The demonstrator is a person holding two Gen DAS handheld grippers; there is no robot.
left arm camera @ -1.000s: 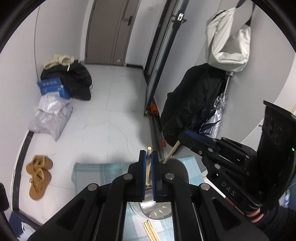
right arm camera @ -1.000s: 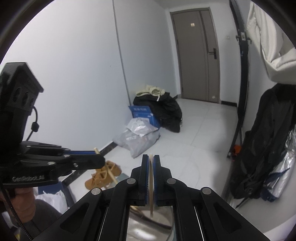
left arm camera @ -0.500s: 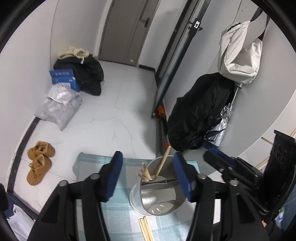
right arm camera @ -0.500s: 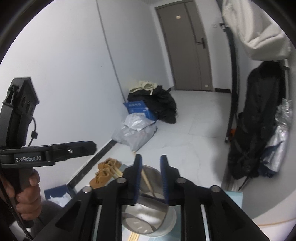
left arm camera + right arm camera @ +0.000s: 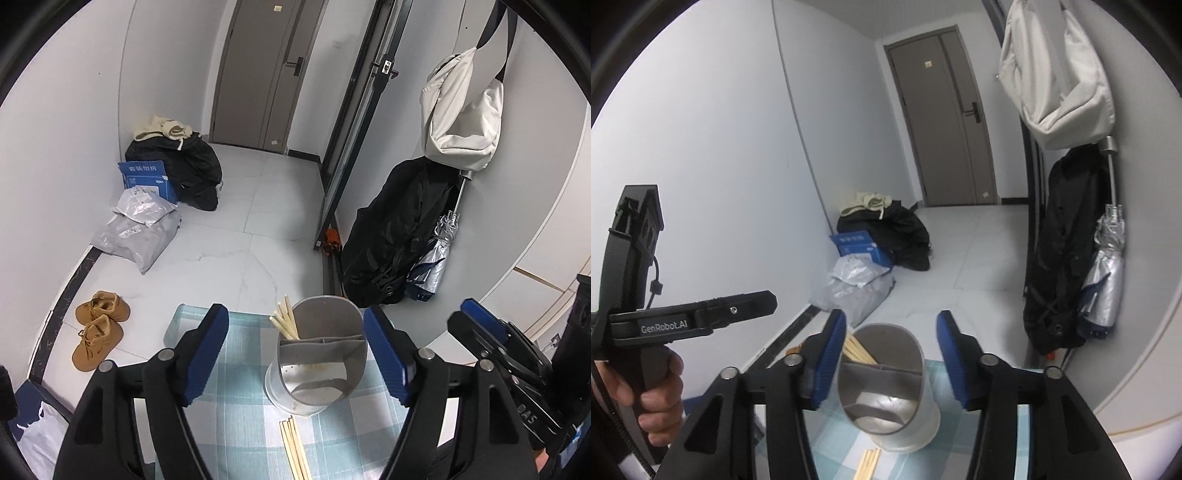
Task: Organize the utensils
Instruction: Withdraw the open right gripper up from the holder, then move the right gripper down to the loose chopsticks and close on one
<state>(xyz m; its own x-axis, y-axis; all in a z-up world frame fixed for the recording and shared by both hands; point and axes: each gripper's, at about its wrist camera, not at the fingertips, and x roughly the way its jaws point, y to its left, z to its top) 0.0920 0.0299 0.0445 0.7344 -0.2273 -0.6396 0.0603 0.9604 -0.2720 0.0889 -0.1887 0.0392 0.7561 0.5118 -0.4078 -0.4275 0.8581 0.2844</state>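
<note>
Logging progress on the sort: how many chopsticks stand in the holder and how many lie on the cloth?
Chopsticks in the holder: 4
Chopsticks on the cloth: 4
Total: 8, though the sticks overlap, so either count may be off.

holder (image 5: 325,365) on cloth (image 5: 243,417) | chopsticks (image 5: 286,326) in holder — loose chopsticks (image 5: 295,454) before it
</note>
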